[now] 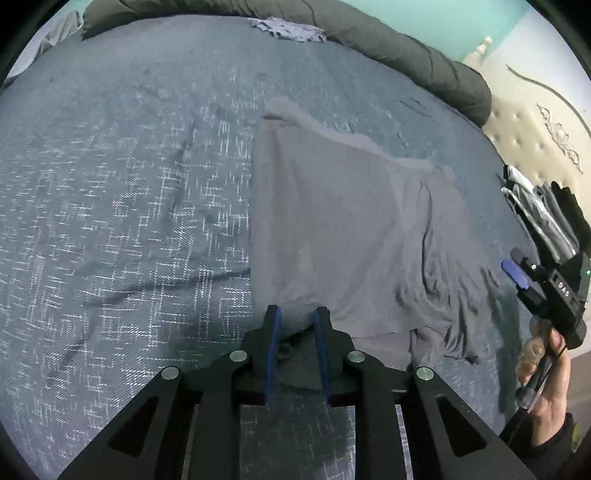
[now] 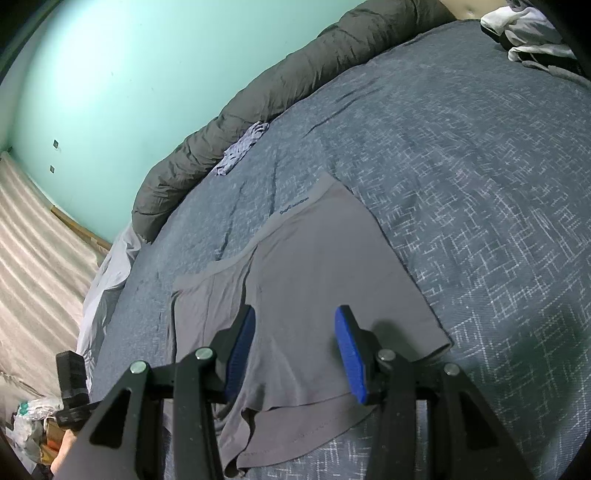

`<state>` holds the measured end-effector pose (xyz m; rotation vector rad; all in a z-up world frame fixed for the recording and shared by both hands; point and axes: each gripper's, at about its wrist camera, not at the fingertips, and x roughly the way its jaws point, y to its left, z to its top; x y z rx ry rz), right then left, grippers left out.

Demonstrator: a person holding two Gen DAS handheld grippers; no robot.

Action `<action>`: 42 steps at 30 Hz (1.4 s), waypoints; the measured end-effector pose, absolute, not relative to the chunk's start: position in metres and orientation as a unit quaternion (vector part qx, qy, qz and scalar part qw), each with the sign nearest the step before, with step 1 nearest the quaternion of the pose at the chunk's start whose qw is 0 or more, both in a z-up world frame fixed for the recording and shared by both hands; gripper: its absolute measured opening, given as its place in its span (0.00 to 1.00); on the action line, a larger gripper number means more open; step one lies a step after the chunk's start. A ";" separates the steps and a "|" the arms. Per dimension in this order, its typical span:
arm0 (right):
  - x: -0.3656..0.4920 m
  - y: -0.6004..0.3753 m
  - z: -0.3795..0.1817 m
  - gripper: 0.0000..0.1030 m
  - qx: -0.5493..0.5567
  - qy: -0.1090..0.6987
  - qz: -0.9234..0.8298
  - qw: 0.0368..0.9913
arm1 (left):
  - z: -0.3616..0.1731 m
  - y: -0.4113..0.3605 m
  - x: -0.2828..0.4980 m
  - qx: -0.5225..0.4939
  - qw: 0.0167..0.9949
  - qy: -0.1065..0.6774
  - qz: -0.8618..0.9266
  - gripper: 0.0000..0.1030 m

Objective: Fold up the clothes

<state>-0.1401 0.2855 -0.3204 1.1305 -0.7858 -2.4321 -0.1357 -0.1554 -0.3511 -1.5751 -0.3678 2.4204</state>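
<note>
Where the blue bedspread (image 2: 461,184) with its white crosshatch covers the bed, a dark rolled duvet (image 2: 258,103) lines the far edge against a mint-green wall (image 2: 110,74). The grey shorts (image 2: 314,266) lie partly folded near the middle. The left tongs (image 1: 296,321) stand narrow, their pads pinching a bunched fold of the near hem. The right tongs (image 2: 295,325) gape wide above the cloth, gripping nothing. A small crumpled pale garment (image 1: 288,27) sits by the duvet; its kind is unclear.
</note>
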 end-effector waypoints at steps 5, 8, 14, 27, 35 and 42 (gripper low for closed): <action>-0.141 0.286 -0.321 0.44 0.398 -0.279 -0.857 0.172 | -0.343 -0.159 -0.130 -0.520 0.114 -0.144 0.834 0.03; -0.141 0.286 -0.321 0.44 0.399 -0.280 -0.856 0.173 | -0.333 -0.168 -0.121 -0.505 0.108 -0.152 0.843 0.03; -0.141 0.286 -0.321 0.44 0.400 -0.281 -0.855 0.173 | -0.323 -0.206 -0.106 -0.484 0.066 -0.181 0.854 0.02; -0.143 0.293 -0.330 0.44 0.410 -0.296 -0.847 0.165 | -0.363 -0.231 -0.107 -0.505 0.027 -0.241 0.828 0.02; -0.143 0.336 -0.338 0.52 0.425 -0.327 -0.837 0.109 | -0.371 -0.233 -0.115 -0.506 0.030 -0.242 0.828 0.02; -0.141 0.350 -0.351 0.53 0.447 -0.338 -0.824 0.086 | -0.375 -0.237 -0.118 -0.509 0.030 -0.240 0.826 0.02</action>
